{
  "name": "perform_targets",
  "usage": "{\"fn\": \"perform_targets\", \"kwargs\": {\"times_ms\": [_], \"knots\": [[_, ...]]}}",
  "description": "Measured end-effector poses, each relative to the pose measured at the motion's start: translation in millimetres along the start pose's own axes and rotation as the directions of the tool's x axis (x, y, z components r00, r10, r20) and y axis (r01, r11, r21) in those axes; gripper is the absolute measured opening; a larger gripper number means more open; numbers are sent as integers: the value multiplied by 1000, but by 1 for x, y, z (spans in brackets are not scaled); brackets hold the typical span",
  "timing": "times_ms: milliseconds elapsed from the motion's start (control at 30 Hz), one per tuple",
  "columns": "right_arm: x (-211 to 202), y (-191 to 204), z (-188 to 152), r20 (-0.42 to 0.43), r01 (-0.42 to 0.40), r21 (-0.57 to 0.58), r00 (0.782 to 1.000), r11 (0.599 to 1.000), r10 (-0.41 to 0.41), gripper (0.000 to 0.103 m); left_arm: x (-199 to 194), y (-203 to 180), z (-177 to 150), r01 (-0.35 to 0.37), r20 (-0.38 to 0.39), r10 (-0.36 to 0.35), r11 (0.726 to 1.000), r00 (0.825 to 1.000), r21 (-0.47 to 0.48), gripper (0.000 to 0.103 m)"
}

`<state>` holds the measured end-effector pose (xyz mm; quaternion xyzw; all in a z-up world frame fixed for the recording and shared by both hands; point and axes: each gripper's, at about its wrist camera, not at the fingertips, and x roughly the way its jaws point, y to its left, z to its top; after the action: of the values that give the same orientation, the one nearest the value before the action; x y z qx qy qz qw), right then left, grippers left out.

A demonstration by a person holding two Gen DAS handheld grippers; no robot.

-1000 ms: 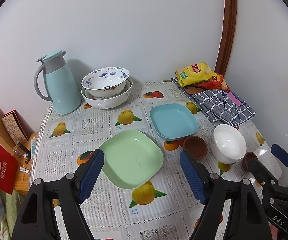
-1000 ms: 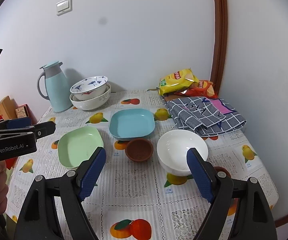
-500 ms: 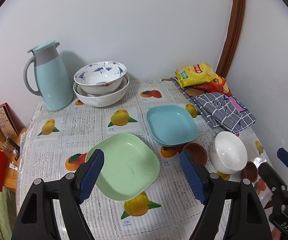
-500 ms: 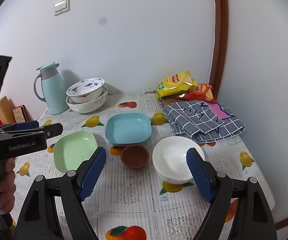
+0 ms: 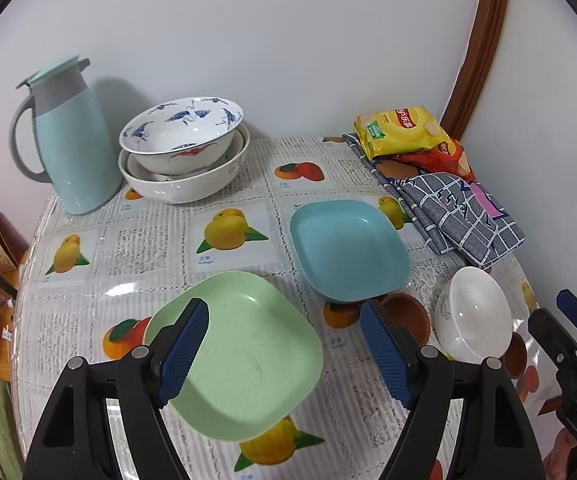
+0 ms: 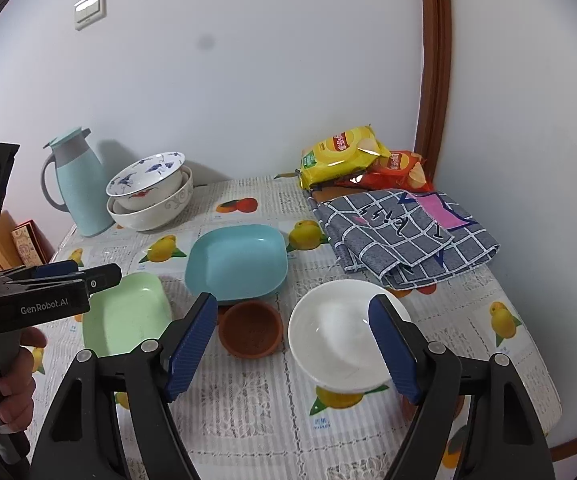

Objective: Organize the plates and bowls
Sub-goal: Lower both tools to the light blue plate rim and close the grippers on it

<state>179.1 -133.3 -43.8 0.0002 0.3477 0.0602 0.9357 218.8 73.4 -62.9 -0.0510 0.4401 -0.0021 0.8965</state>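
Against the white wall at the back of the surface, a pale blue jug stands beside nested patterned bowls, with chip bags and a folded checked cloth in the far corner by a brown door frame. Nearer, the green plate lies under the wide, empty left claw, just beside the blue plate. The right claw, empty with jaws closing, hangs over the brown bowl and white bowl on the fruit-print cover.
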Motion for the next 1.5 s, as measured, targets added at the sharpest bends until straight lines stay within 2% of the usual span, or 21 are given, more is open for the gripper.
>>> {"fn": "perform_targets", "kwargs": {"times_ms": [100, 200, 333, 533, 667, 900, 1100, 1367, 1500], "knots": [[10, -2, 6, -6, 8, 7, 1000, 1000, -8, 76, 7, -2, 5, -15, 4, 15, 1000, 1000, 6, 77], [19, -4, 13, -7, 17, 14, 1000, 1000, -17, 68, 18, -2, 11, -24, -5, 24, 1000, 1000, 9, 77], [34, -7, 29, -7, 20, 28, 1000, 999, -20, 65, 28, -2, 23, -44, -9, 44, 999, 999, 25, 77], [62, -5, 61, 11, -8, 38, 1000, 999, 8, 65, 43, 1, 46, -49, 1, 49, 999, 999, 16, 77], [85, -1, 73, -5, -6, 31, 1000, 999, 6, 65, 61, 0, 54, -42, -13, 42, 999, 999, 4, 77], [132, -4, 68, -69, -53, 65, 996, 996, 58, 65, 96, -5, 58, -20, -67, 19, 1000, 998, -11, 77], [159, -1, 60, -122, -61, 52, 990, 997, 67, 65, 130, -9, 56, -13, -119, 12, 1000, 993, -8, 76], [183, 9, 47, -163, -14, -5, 986, 1000, 13, 65, 157, -16, 52, -5, -160, 10, 999, 987, 32, 74], [189, 16, 42, -180, 13, -37, 983, 999, -20, 65, 164, -13, 51, -2, -174, 5, 1000, 985, 20, 74]]}}
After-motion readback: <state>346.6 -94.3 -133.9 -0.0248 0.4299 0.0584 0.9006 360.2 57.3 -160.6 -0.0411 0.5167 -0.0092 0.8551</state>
